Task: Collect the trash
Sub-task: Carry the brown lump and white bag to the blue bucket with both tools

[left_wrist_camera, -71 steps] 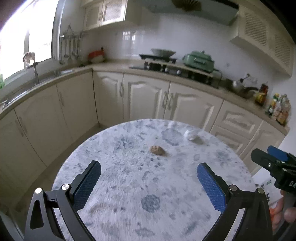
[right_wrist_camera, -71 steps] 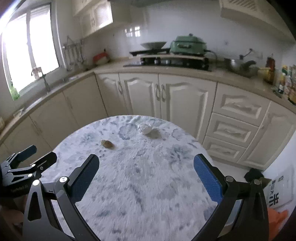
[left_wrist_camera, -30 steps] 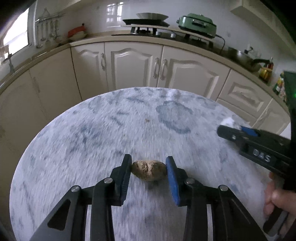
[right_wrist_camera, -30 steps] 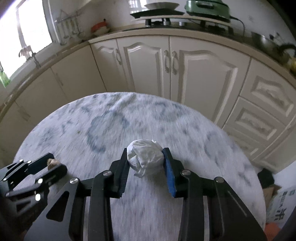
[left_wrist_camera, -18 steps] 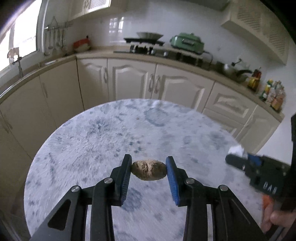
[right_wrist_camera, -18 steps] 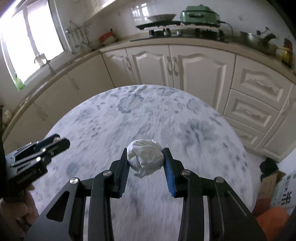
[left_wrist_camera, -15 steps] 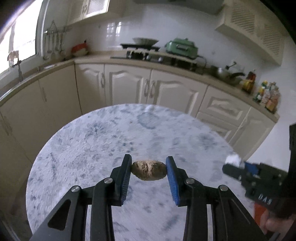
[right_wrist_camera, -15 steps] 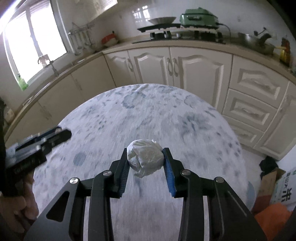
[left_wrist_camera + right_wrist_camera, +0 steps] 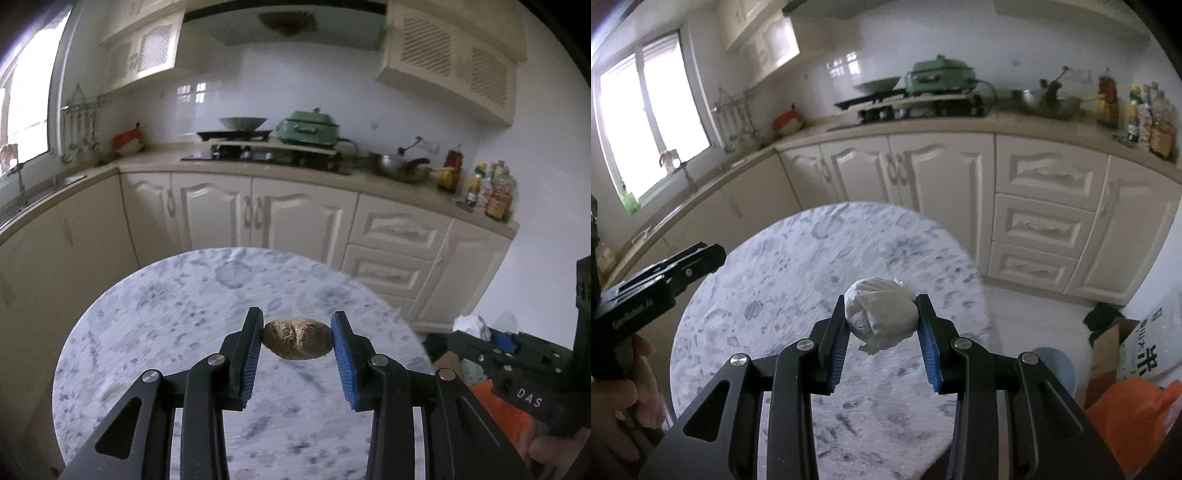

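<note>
Round marble-pattern table (image 9: 155, 332) — green cooker (image 9: 308, 129) on counter (image 9: 369, 182).

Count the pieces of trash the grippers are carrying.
2. A brown lump is clamped in the left gripper; a white crumpled wad is clamped in the right gripper. Both are above the round table.

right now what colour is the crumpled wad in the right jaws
White crumpled paper wad, clearest in the right wrist view.

Left tool (image 9: 297, 341) and right tool (image 9: 881, 319) both angle downward — each clamped on something between its pads.
</note>
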The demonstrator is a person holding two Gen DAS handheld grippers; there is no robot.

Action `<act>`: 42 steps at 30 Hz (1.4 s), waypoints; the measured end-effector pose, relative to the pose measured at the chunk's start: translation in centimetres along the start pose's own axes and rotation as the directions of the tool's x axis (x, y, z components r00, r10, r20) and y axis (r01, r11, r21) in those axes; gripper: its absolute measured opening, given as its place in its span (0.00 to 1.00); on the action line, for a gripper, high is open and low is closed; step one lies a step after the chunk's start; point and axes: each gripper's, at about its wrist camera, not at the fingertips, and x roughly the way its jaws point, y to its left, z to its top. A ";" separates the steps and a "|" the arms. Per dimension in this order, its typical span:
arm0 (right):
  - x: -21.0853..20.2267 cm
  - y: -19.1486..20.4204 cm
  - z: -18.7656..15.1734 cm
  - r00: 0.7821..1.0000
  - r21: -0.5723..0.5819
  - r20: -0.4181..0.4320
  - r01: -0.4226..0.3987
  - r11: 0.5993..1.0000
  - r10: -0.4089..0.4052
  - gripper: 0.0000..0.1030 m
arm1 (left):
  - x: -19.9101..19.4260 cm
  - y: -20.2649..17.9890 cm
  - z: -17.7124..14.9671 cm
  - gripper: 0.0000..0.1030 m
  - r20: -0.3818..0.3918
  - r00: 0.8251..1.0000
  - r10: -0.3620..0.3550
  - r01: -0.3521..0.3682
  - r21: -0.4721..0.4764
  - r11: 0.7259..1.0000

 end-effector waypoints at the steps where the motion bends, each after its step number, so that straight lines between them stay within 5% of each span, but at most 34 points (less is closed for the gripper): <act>1: -0.4 -0.3 0.1 1.000 0.004 0.007 0.003 1.000 -0.003 0.34 | -0.1 -0.5 0.1 0.32 0.002 1.000 -0.005 0.005 0.004 1.000; 10: -3.3 -4.5 0.6 0.996 0.067 0.062 0.055 0.996 -0.059 0.34 | 0.6 -5.6 1.7 0.32 0.022 0.997 -0.074 0.073 0.062 0.995; 19: -5.6 -13.5 0.4 0.977 0.182 0.071 0.186 0.966 -0.201 0.34 | 6.7 -13.9 4.0 0.32 -0.025 0.980 -0.199 0.201 0.152 0.968; 30: -3.6 -27.3 -2.4 0.943 0.353 -0.054 0.326 0.877 -0.329 0.34 | 20.3 -26.7 4.4 0.32 -0.236 0.912 -0.334 0.389 0.247 0.888; 42: 3.2 -35.8 -6.1 0.948 0.468 -0.174 0.318 0.824 -0.267 0.34 | 36.4 -35.4 3.8 0.32 -0.464 0.837 -0.291 0.451 0.282 0.847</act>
